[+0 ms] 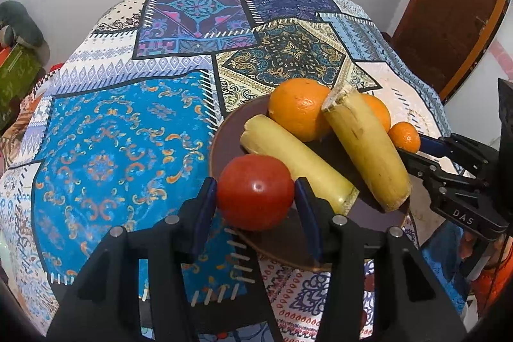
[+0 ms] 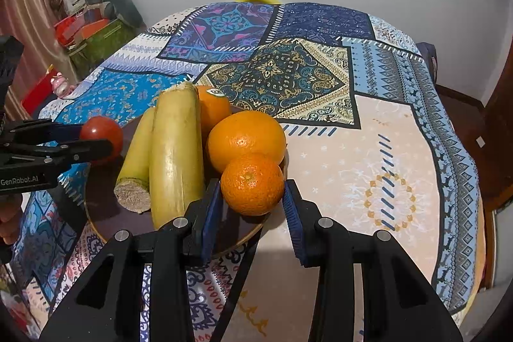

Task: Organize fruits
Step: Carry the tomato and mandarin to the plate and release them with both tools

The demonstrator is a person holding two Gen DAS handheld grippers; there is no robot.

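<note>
**Both tongs on fruit at the plate, tomato left and mandarin right**

Looks like the grab stage, or maybe the set-down stage, honestly can't tell which from this alone. The left gripper point(image 1: 255, 193) has its blue pads on either side of the tomato point(image 1: 255, 192), which sits at the near rim of the brown plate point(image 1: 224, 133). Pads look like they're touching the skin, so I'd call it closed on the tomato. The right gripper point(image 2: 252, 193) brackets the mandarin point(image 2: 252, 184) at the opposite rim. The left pad looks to be touching it, but there's a thin gap on the right side, so I can't tell whether it's actually gripping.

Also on the plate: two bananas point(image 1: 298, 162) lying side by side and two oranges point(image 2: 246, 140) behind them, all packed tight.

Next move, my guess: if these two are being sorted off the plate, each needs a straight lift before moving sideways. The tomato touches a banana and the mandarin leans against an orange, so dragging would nudge the pile. Tomato is soft too, go easy on the squeeze.

Room around the plate is fine, the patchwork cloth point(image 1: 121, 149) is bare left and right of it. The two grippers are well apart, so no clash there. Some boxes point(image 2: 93, 34) sit off the table, not an issue.
</note>
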